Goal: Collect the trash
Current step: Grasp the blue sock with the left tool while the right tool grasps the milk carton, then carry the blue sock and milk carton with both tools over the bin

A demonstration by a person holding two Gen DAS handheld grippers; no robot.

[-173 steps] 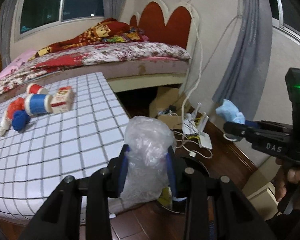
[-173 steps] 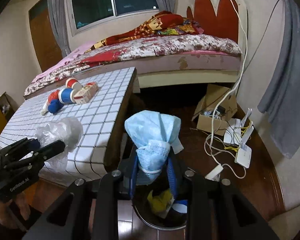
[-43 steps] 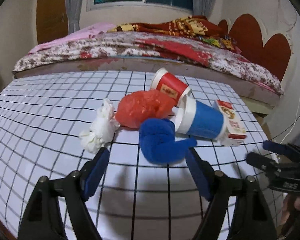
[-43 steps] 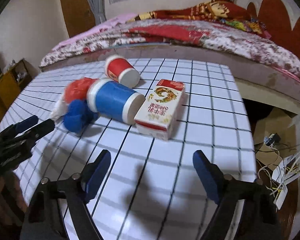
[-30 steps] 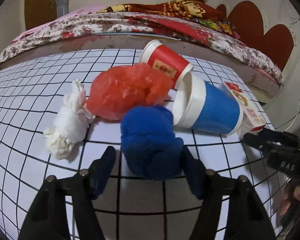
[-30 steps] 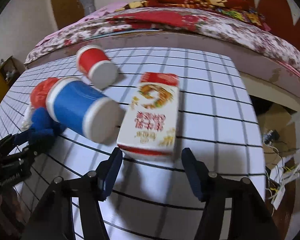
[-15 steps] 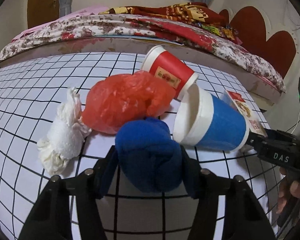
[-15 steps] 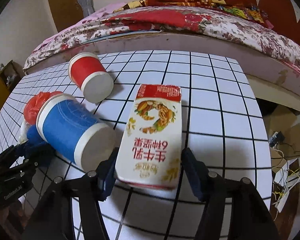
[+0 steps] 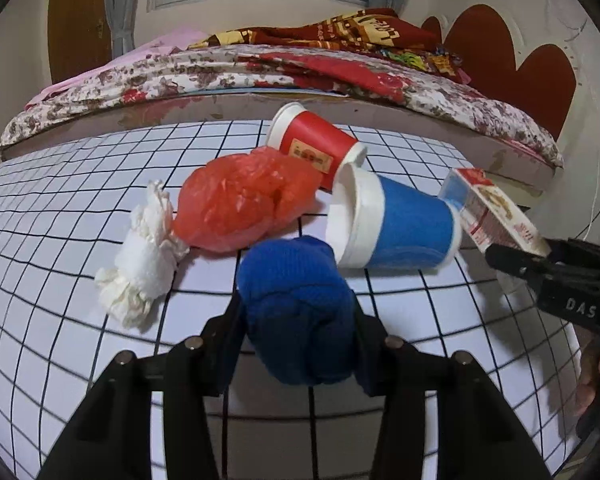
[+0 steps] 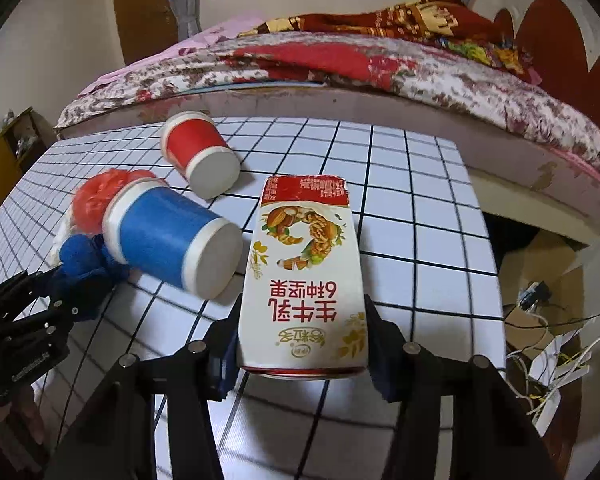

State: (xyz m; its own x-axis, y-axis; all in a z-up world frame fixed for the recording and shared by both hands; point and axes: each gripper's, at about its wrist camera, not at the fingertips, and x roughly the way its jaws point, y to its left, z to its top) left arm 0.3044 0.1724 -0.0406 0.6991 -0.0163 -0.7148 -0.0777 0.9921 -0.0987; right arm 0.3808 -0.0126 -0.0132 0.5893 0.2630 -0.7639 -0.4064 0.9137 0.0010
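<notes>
Pinching a soft blue cloth (image 9: 300, 312) in our left claw (image 9: 296, 344) beside the blue cup (image 9: 396, 224), we judge the carton (image 10: 306, 276), squeezed in our right claw (image 10: 304, 344), light and crushable.

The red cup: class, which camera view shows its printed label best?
The left wrist view: the red cup lies with its yellow label facing the camera. The right wrist view shows only its plain side and white base.
</notes>
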